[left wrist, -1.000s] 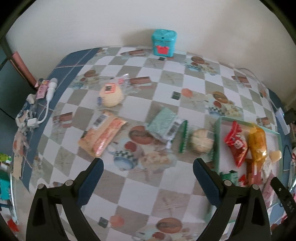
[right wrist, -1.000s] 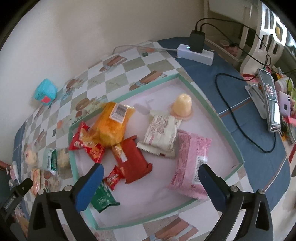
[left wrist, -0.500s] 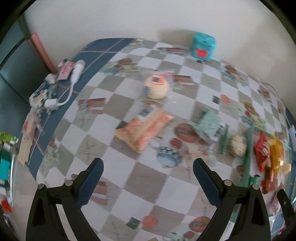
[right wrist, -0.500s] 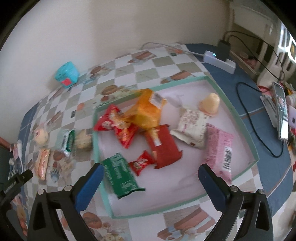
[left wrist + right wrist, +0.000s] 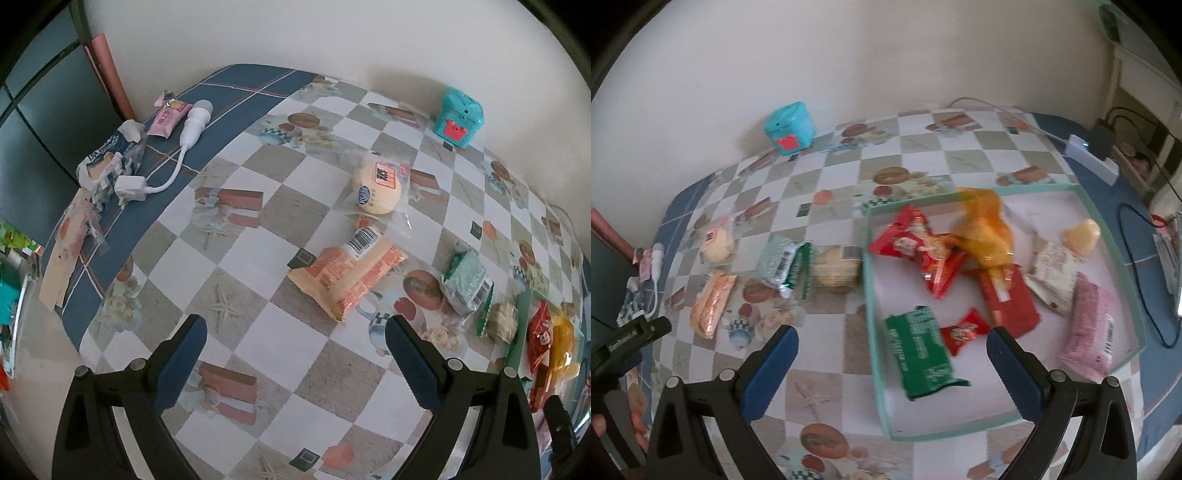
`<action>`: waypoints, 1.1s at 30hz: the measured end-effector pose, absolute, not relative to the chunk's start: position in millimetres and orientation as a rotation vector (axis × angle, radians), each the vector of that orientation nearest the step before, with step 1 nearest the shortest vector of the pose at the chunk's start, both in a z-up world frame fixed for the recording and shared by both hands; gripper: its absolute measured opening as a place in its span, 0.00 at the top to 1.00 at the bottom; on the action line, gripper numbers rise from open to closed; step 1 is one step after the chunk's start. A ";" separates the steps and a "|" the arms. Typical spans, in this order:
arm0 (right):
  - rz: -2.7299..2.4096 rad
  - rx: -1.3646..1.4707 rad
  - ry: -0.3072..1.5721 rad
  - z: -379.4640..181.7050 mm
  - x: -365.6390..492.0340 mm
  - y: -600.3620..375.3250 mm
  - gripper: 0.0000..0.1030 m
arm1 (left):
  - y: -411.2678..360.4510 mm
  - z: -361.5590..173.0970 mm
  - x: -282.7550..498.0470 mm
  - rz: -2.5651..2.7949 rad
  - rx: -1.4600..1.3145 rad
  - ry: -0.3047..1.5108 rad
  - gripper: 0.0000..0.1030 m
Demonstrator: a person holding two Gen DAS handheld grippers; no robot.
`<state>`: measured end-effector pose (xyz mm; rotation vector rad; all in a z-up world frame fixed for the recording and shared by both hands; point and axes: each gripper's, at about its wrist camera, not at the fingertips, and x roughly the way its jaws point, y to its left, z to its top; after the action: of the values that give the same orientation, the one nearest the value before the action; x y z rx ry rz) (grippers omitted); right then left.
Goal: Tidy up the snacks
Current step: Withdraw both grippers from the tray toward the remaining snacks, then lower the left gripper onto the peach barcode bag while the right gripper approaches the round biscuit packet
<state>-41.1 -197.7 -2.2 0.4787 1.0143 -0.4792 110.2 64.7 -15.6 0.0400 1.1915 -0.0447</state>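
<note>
Spreading under both wrist cameras, the checked counter (image 5: 236, 258) runs to a cream wall (image 5: 849, 55). The teal-rimmed tray (image 5: 1115, 254) lies ahead and right of the right gripper (image 5: 892, 360), whose fingers stand wide apart, empty, above its near-left corner. The left gripper (image 5: 293, 349) hovers level, fingers equally spread, holding nothing. An orange snack packet (image 5: 347, 275) lies just ahead of its right finger, a wrapped bun (image 5: 378, 184) farther ahead
</note>
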 end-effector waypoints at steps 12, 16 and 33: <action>-0.422 0.510 1.048 -15.0 -5.1 -183.5 0.00 | 96.2 -23.5 127.6 -0.001 -0.045 1.217 0.05; -0.418 0.517 1.059 -19.3 4.9 -185.4 0.00 | 98.9 -25.6 132.7 0.004 -0.056 1.221 0.05; -0.435 0.530 1.081 -34.3 44.5 -198.4 0.04 | 46.0 -52.4 158.8 -0.097 0.032 1.257 0.05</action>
<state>44.5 -198.4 -34.3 0.5302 1.0812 -0.4351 158.8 46.0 -52.4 0.0322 1.2570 -0.0969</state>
